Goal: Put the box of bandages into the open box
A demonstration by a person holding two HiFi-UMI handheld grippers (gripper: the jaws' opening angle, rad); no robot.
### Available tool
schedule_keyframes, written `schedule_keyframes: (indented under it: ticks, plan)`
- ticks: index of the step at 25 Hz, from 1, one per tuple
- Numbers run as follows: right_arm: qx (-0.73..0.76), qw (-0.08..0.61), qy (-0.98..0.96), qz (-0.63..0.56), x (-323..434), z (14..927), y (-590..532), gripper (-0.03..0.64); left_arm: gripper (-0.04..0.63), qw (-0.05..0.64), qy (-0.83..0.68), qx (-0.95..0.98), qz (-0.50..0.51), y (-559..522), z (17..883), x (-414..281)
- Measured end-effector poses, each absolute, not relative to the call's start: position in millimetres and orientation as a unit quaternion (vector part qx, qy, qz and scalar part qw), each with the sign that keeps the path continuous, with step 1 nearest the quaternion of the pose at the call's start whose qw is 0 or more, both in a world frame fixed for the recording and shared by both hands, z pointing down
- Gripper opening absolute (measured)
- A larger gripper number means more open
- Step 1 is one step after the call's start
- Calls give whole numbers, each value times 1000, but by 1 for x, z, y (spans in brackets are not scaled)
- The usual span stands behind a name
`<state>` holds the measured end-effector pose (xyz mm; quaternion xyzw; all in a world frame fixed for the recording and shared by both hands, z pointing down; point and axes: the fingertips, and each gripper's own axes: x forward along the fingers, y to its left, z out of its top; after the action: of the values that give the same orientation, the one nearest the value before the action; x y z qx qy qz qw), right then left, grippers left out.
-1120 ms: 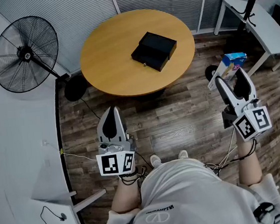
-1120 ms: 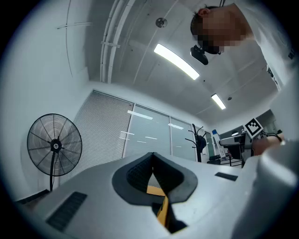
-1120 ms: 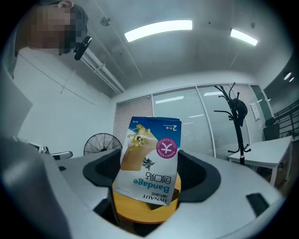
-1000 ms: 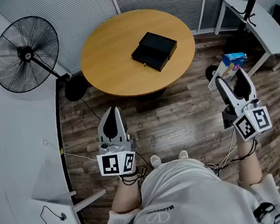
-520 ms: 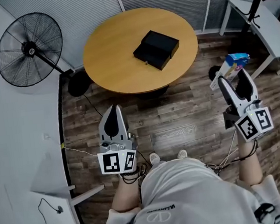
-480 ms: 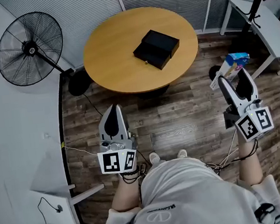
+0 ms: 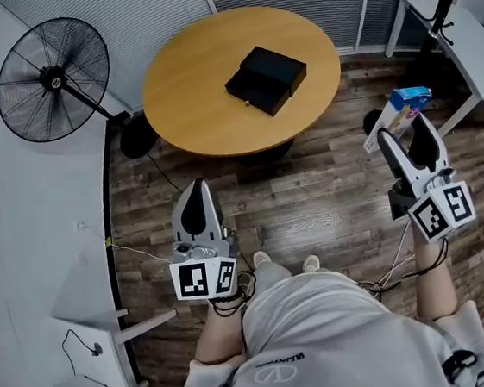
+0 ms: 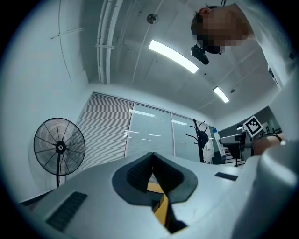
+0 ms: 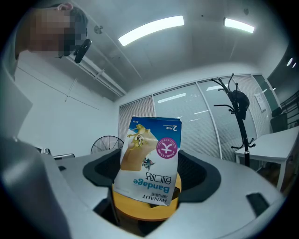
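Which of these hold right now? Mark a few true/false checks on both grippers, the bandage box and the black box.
1. The right gripper has its jaws shut on the bandage box. True.
2. The bandage box lies inside the black box. False: it is held in the right gripper's jaws, off to the side of the table.
3. The left gripper holds nothing, its jaws together. True.
4. The black box stands on the floor. False: it stands on the round wooden table.
5. In the head view, a standing fan is left of the table. True.
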<state>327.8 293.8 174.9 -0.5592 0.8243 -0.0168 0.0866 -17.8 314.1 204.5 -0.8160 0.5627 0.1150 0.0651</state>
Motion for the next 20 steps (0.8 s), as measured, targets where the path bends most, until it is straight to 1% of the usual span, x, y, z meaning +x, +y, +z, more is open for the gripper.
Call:
schedule_keyframes:
  ticks: [4,9,20]
  plan:
    - [-557,84,826,-21,324,181,282,385,8,65,566,-814,111,307,208,-22]
    - [-554,79,828,-20,301,186,258,385,8,62,570,-811,113,284,214,-46]
    - [-575,57,816,-21,231,188,185,385,8,42,548,-826,122,189,224,-108]
